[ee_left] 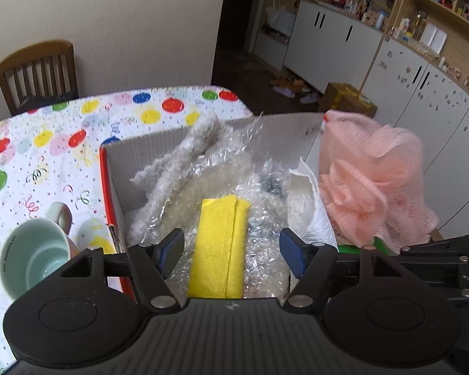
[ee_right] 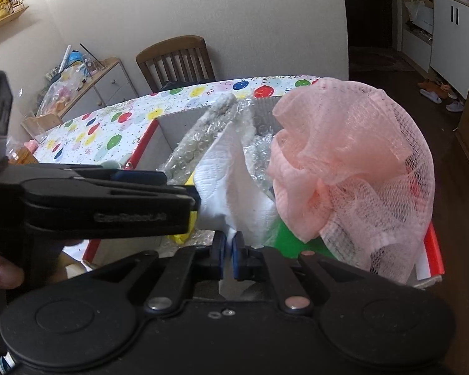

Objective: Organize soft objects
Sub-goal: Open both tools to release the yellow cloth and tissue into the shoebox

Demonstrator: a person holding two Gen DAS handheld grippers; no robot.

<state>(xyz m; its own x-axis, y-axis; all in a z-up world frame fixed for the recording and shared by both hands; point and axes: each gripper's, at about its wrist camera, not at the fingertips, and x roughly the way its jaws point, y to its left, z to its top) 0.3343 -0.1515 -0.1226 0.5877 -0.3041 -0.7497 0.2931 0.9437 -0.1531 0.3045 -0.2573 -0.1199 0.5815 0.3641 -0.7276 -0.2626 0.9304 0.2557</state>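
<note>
My right gripper (ee_right: 229, 250) pinched the white paper towel (ee_right: 231, 181) over the red cardboard box (ee_left: 104, 187), beside the pink mesh bath puff (ee_right: 353, 168) at its right edge. My left gripper (ee_left: 231, 247) hung spread wide above the yellow folded cloth (ee_left: 219, 247) near the box's front edge. I thought it best to lower the towel slowly and tuck it flat before letting go.

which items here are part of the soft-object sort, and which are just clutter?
Job:
- box
- yellow cloth
- bubble wrap
- grey fuzzy cloth
- white paper towel, pinched by right gripper
- pink mesh pouf
- left gripper, open above the yellow cloth

Lying about:
- green mugs
- chair
- slippers
</note>
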